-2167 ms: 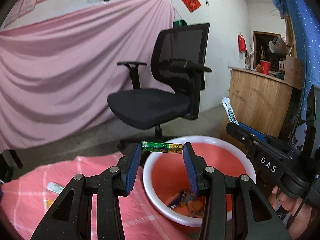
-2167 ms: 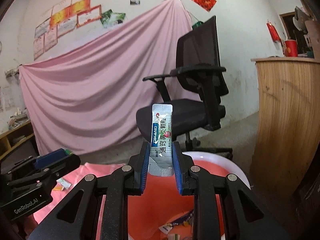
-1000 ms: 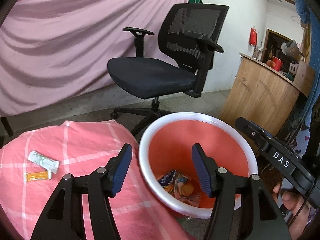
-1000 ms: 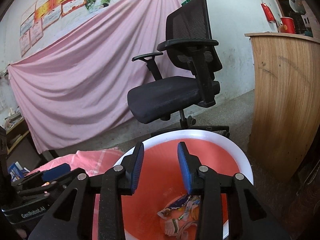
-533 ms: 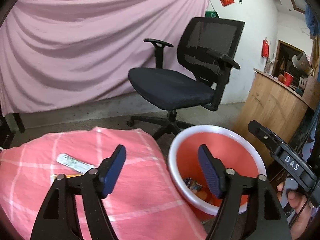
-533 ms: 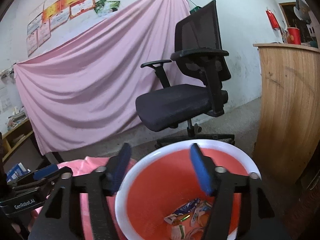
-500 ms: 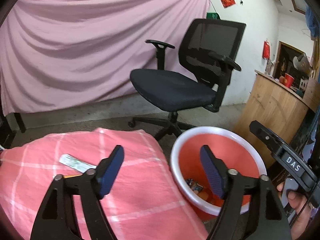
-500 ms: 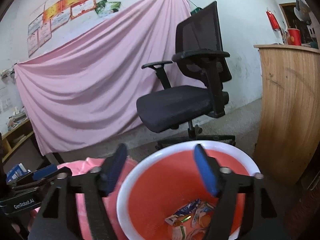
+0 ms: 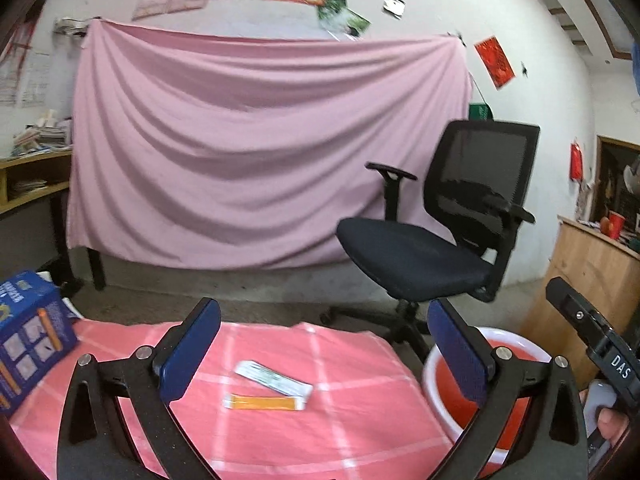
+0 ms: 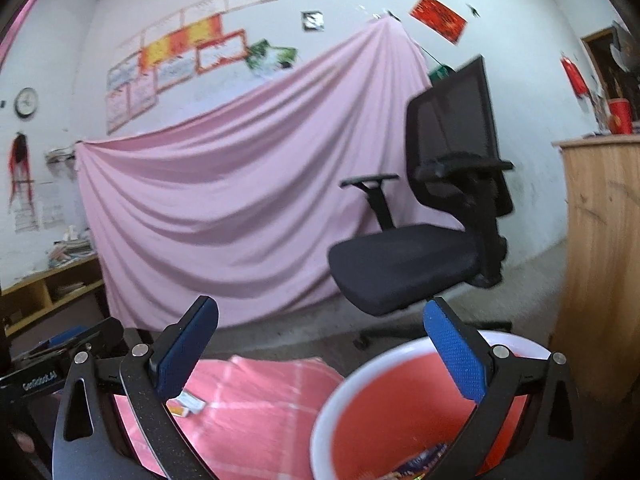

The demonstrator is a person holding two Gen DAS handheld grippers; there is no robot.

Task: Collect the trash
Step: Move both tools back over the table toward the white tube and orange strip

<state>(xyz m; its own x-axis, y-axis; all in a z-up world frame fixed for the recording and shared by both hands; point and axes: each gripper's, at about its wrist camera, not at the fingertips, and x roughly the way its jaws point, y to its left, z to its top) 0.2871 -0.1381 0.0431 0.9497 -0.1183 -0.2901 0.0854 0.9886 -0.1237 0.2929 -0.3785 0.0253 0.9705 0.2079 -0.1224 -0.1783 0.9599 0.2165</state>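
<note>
My left gripper [image 9: 324, 348] is open and empty above the pink checked cloth [image 9: 360, 432]. A white sachet [image 9: 272, 377] and an orange sachet [image 9: 264, 403] lie on the cloth between its fingers, a little beyond them. The red bin with a white rim [image 9: 516, 354] stands to the right of the cloth. My right gripper [image 10: 320, 352] is open and empty above the bin [image 10: 400, 400]. Wrappers [image 10: 420, 460] lie at its bottom. The two sachets [image 10: 186, 398] show small at the left in the right wrist view.
A blue box [image 9: 28, 336] sits at the cloth's left edge. A black office chair [image 9: 436, 240] stands behind the bin. A wooden counter [image 9: 592, 280] is at the right. A pink sheet [image 9: 240, 160] hangs on the back wall.
Both grippers opened wide and dropped their trash into the bin. The left gripper swung left from the bin to the cloth. The right gripper tilted up and left.
</note>
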